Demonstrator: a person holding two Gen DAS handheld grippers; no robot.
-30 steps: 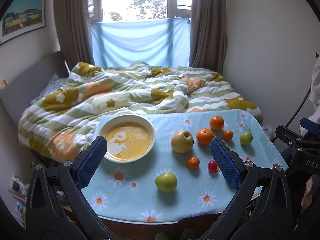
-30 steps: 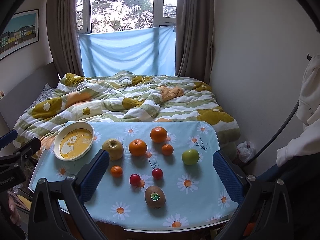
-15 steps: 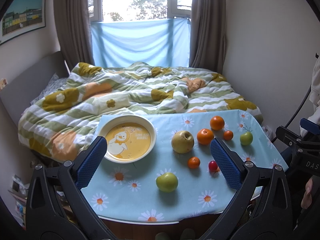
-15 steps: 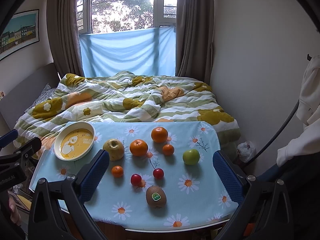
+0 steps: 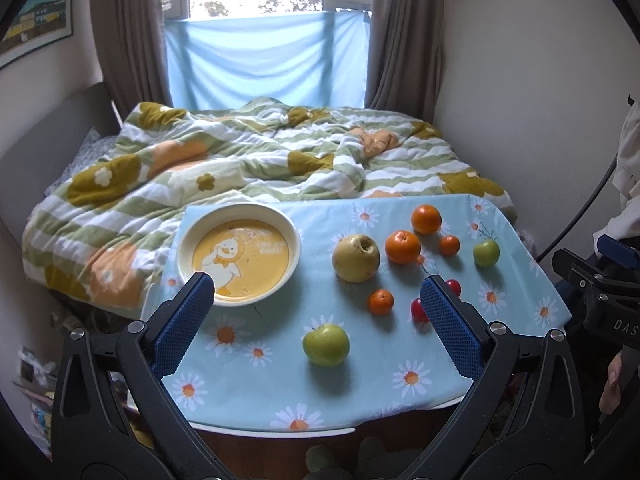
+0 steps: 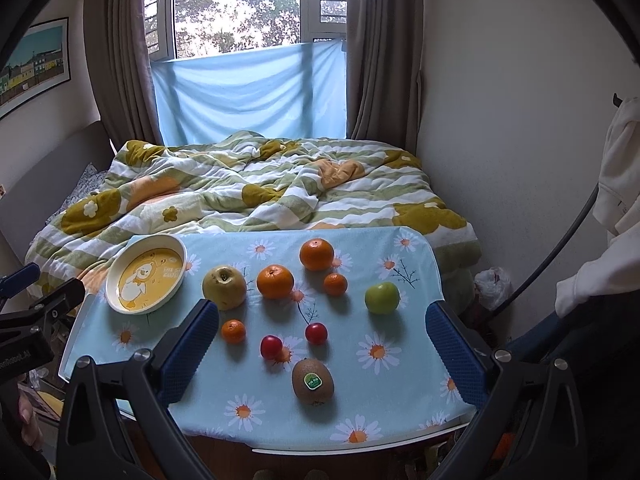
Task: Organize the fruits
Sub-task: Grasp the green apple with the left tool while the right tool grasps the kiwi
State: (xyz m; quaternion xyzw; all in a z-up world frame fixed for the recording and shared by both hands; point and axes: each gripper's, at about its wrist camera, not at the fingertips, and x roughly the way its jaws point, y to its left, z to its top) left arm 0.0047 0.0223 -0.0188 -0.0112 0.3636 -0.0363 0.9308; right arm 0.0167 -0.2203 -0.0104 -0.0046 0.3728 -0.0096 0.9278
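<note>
Blue daisy-print cloth covered the worktop [image 6: 404,376], where loose fruit lay beside an empty cream plate [image 5: 199,224] with a glossy yellow duck centre. Both the left gripper [image 5: 316,296] and right gripper [image 6: 322,316] hung back, fingers spread wide and empty. Judging by this, sorting had not begun; a fuzzy kiwi [image 6: 313,381] or smooth green apple [image 5: 325,344] sat nearest for a first, gentle pinch.

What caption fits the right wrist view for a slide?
Open right gripper hovering over a daisy-print tablecloth with scattered fruit and an empty yellow duck plate.
</note>
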